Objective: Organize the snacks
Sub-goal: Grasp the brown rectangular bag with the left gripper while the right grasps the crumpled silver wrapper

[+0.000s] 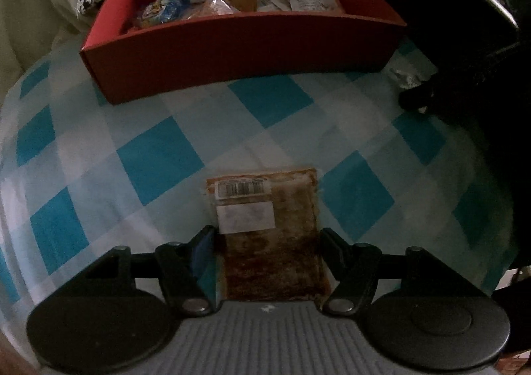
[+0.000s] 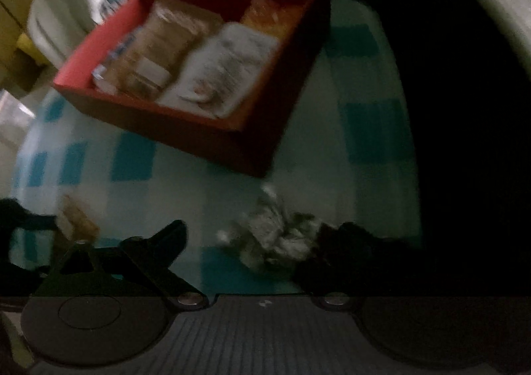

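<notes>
Several snack packs already in red box [image 1: 232,53]. Left hand-held gripper [image 1: 268,242] clamps brown snack packet [image 1: 268,242], clear of checked surface [image 1: 159,156], short of box. Right hand-held gripper [image 2: 252,242] fully spread, empty, above crumpled silver wrapper [image 2: 272,229]. Both items remain unstowed.

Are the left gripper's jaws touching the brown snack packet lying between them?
Touching. The left wrist view shows the left gripper with both jaws against the edges of the brown snack packet.
</notes>
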Motion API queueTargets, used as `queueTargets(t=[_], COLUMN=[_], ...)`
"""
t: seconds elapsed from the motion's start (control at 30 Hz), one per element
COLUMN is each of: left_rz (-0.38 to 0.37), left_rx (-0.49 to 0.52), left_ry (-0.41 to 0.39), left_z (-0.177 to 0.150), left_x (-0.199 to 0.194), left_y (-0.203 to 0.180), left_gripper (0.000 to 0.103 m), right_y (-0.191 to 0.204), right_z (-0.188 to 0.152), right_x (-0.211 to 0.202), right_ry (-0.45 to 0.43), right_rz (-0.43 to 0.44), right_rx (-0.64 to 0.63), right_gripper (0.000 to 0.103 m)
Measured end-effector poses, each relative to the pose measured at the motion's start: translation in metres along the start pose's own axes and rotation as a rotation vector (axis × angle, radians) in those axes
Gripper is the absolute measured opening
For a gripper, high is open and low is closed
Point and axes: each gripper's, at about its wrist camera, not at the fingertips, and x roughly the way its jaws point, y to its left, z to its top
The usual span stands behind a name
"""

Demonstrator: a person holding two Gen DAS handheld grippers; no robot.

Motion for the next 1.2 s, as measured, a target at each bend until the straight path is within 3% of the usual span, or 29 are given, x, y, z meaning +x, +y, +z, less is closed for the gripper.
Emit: queueTargets(t=[0.07, 0.17, 0.27, 0.37, 0.53, 0.7, 0.9, 1.03, 1.1, 1.2], left_rz=[-0.010, -0.020, -0.019, -0.011, 0.008, 0.019, 0.040, 0.082, 0.081, 0.065], left_rx=[-0.010, -0.024, -0.033, -0.035, -0.035, -0.026, -0.014, 0.039, 0.035, 0.003], left_ry=[0.003, 0.005, 0.005, 0.003, -0.022, -0.040, -0.062, -0.084, -0.093, -0.087], left_z=[0.002, 0.003, 0.004, 0.005, 0.007, 0.005, 0.004, 0.002, 0.001, 0.002], left_x=[-0.001, -0.002, -0.001, 0.001, 0.001, 0.002, 0.006, 0.010, 0.009, 0.005], left_y=[0.004, 0.007, 0.007, 0.005, 0.003, 0.002, -0.002, -0.013, -0.012, -0.005], left_gripper=[0.060, 0.058, 0.057, 0.057, 0.057, 0.058, 0.069, 0.072, 0.067, 0.055], right_y=[0.001, 0.007, 0.029, 0.039, 0.033, 0.037, 0.059, 0.060, 0.061, 0.065], right_z=[-0.004, -0.018, -0.044, -0.050, -0.031, -0.027, -0.026, -0.029, -0.026, -0.030], right_x=[0.000, -0.006, -0.012, -0.016, -0.012, 0.006, 0.018, 0.018, 0.018, 0.010], right_ry=[0.002, 0.020, 0.055, 0.037, -0.056, -0.067, -0.098, -0.132, -0.109, -0.094], right_rz=[-0.004, 0.083, 0.174, 0.093, -0.069, -0.100, -0.277, -0.290, -0.274, -0.244], right_rx=[-0.001, 0.059, 0.034, 0.021, 0.115, 0.187, 0.169, 0.167, 0.117, 0.072], right_gripper=[0.103, 0.103, 0.103, 0.103, 0.103, 0.103, 0.103, 0.103, 0.102, 0.089])
